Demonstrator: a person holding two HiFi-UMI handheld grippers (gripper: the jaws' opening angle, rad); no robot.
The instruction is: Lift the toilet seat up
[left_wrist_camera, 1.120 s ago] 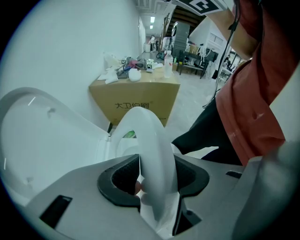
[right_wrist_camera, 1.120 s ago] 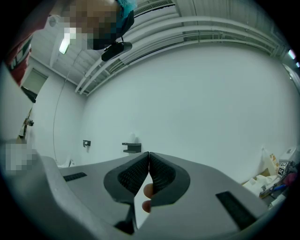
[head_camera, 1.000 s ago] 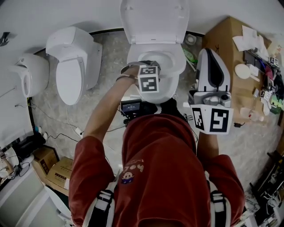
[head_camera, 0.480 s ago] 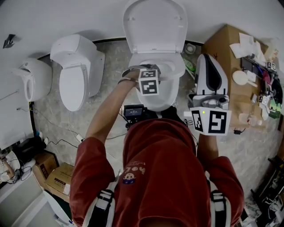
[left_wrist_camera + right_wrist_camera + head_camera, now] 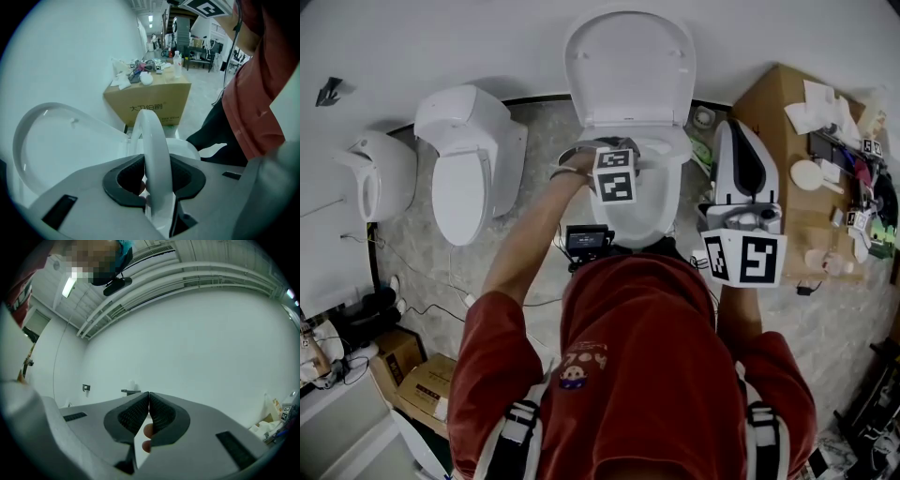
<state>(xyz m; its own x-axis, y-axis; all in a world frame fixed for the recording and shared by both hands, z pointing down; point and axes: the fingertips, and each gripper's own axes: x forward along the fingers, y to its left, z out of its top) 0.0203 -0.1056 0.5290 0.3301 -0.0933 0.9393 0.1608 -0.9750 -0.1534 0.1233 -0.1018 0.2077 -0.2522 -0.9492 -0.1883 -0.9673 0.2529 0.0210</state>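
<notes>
Toilet seat (image 5: 667,148) lies over the bowl of the middle toilet in the head view, with the lid (image 5: 628,66) upright behind it. The left gripper (image 5: 622,155) reaches down to its rim, and the right gripper (image 5: 737,131) is well off to the side. In the left gripper view, the jaws have just been closing and pinch the seat's white rim. In the right gripper view, the jaws are together, empty, and facing a wall (image 5: 197,343).

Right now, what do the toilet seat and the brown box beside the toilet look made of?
The toilet seat is probably hard moulded plastic, white and glossy: it has a thin, smooth rim with soft highlights, though the look alone cannot confirm it. The box looks like cardboard, matte brown, with a printed side and square folded edges.
</notes>
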